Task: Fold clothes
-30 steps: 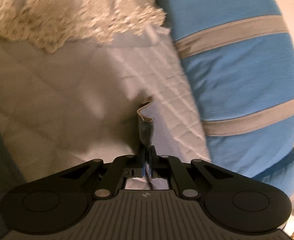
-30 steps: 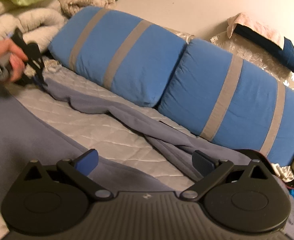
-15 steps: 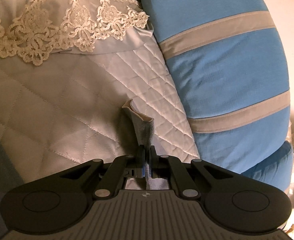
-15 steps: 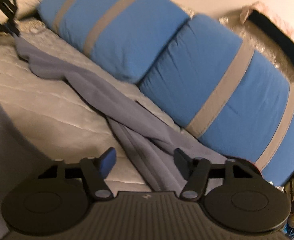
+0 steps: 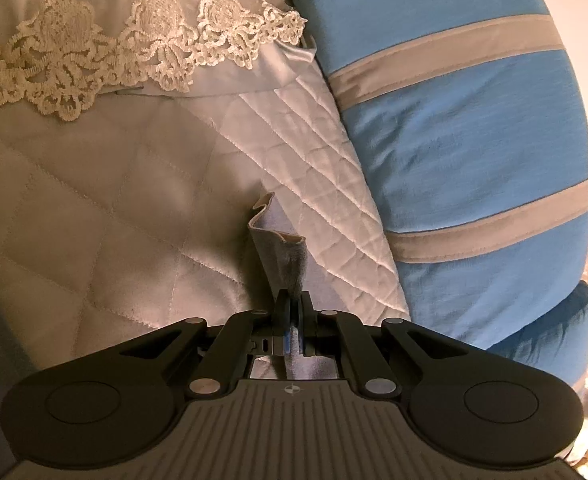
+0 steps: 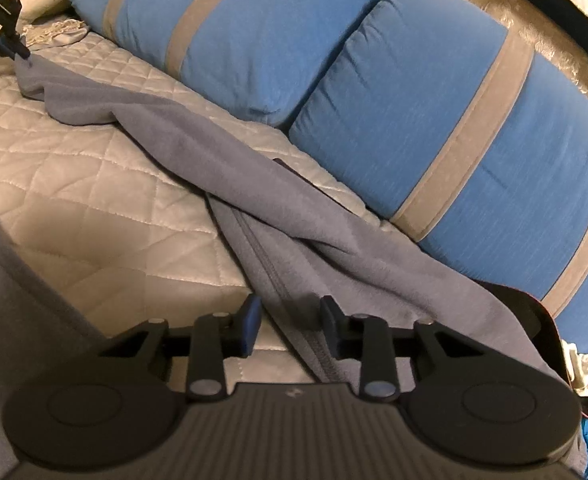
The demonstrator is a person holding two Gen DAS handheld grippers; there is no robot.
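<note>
A grey fleece garment (image 6: 254, 176) lies stretched in a long band across the quilted bed, along the blue pillows. My left gripper (image 5: 292, 308) is shut on one end of it; a folded tip of the grey cloth (image 5: 282, 240) sticks up past the fingers. That gripper also shows far off at the top left of the right wrist view (image 6: 12, 46), holding the garment's far corner. My right gripper (image 6: 290, 320) is open, its fingers on either side of the garment's near bunched part with the zipper seam, low over it.
Two blue pillows with grey stripes (image 6: 473, 112) (image 5: 453, 152) line the back of the bed. A lace-edged cloth (image 5: 94, 60) lies beyond the left gripper. The cream quilted bedcover (image 6: 74, 168) spreads to the left. A dark object (image 6: 533, 312) sits at the right.
My right gripper has moved forward and down to the garment and its fingers have narrowed around the bunched cloth. My left gripper has kept its grip and shifted slightly.
</note>
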